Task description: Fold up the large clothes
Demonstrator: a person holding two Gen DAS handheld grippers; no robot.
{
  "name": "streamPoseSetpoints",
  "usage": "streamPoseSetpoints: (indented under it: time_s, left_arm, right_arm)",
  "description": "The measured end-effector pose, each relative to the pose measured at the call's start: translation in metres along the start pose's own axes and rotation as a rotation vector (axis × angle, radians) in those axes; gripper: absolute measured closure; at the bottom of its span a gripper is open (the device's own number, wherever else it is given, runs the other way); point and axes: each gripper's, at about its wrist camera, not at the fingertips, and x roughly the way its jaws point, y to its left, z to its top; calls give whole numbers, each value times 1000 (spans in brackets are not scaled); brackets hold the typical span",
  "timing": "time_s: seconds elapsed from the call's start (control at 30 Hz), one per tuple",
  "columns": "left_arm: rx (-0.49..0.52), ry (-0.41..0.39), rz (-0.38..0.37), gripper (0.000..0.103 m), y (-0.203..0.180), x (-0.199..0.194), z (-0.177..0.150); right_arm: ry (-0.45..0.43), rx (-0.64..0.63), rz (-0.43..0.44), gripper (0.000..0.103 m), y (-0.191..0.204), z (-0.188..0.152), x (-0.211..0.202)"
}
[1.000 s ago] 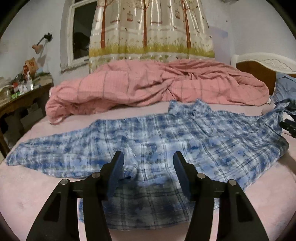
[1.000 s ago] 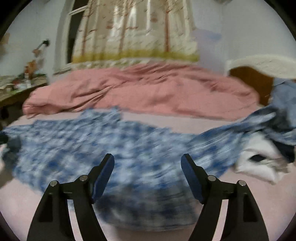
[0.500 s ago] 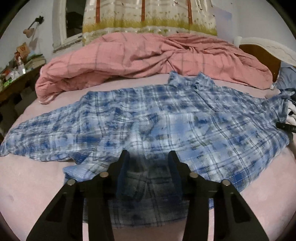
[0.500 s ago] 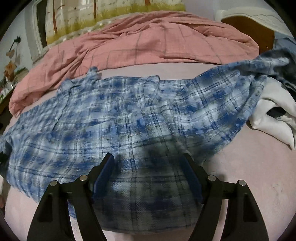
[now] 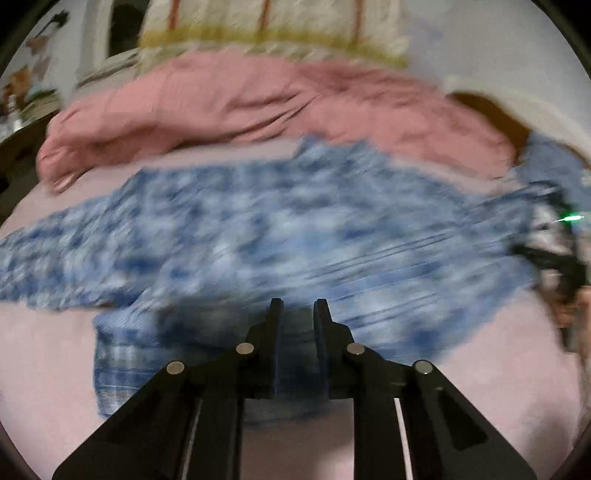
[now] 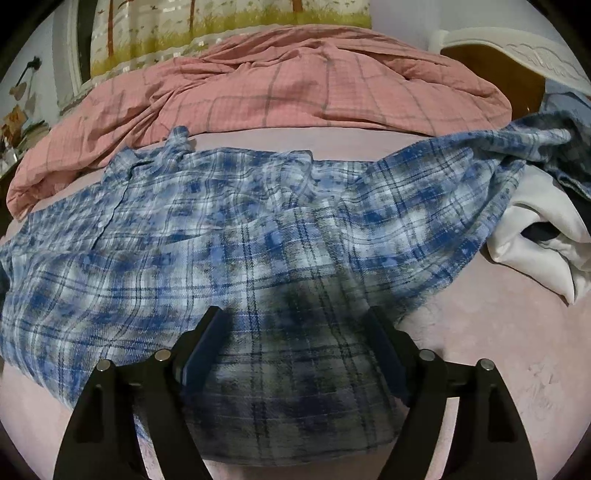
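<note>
While left gripper clenches plaid shirt, right gripper released; pink quilt behind

Both wrist cameras sit low over the near edge of the bed, tilted down along their own fingers and facing the window curtain. The left view is smeared with blur; the right view is sharp and close over the plaid shirt hem. Both take in the shirt, the pink quilt and the headboard.
</note>
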Motion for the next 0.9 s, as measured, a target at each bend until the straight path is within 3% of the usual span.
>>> streamPoseSetpoints:
  time_s: [0.07,0.1,0.2,0.27,0.43,0.5,0.57,0.63,0.73,0.83,0.9]
  left_arm:
    - [-14,30,113,82,5,11,-2]
    - [-16,25,130,81,7,12,-2]
    - [-11,-44,213,75,11,0,-2]
    - [-22,-76,272,65,17,-6,-1]
    - [-33,-74,208,63,17,-9,0]
    - [-15,-105,177,53,8,-15,0]
    - [-1,-119,125,25,1,-20,0]
    - [-6,-111,126,14,-3,-18,1]
    - [-19,-57,169,11,-3,-6,0]
    - [-29,44,192,9,1,13,-2]
    - [-40,113,227,7,7,27,-4]
  right_arm:
    - [-1,-15,-7,22,2,-1,0]
    - [-1,-19,-7,22,3,-1,0]
    - [0,-27,-10,21,4,-1,0]
    - [3,-29,-9,21,5,0,1]
    - [-23,-35,-11,21,5,0,-5]
    - [-74,-40,-3,21,6,0,-16]
    - [-116,-56,40,21,10,-2,-29]
    - [-132,-86,104,20,17,-5,-40]
    - [-94,-192,160,16,39,-12,-41]
    - [-29,-317,102,16,63,-23,-29]
    - [27,-334,85,16,68,-26,-20]
